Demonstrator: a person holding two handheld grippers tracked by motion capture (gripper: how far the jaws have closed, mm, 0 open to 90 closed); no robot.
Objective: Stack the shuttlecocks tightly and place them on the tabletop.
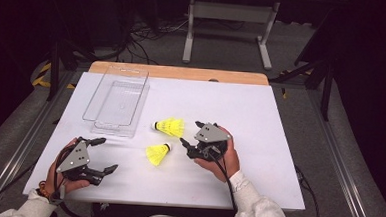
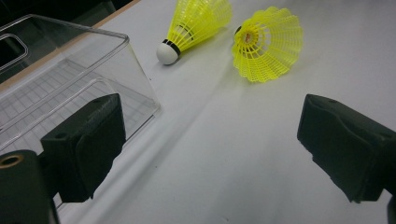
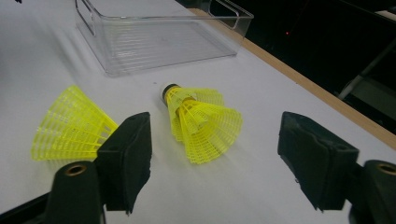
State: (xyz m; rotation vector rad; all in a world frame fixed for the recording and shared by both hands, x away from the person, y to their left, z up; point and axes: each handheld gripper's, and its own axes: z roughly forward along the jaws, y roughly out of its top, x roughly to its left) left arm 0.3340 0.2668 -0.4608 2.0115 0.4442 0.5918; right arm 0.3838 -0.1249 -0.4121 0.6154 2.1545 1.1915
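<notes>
Two yellow shuttlecocks (image 1: 169,126) on table, clear bin (image 1: 116,102) empty, both hand-held grippers (image 1: 188,133) open, holding nothing

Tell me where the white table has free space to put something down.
The right part of the table, beyond the right tongs, is bare, as is the far strip behind the two shuttlecocks. Crowded: near the clear bin and between both tongs.

Yellow shuttlecocks (image 1: 170,126) — clear bin (image 1: 116,102)

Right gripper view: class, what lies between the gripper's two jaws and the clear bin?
One yellow shuttlecock lies on the white table between the open right gripper and the bin.
</notes>
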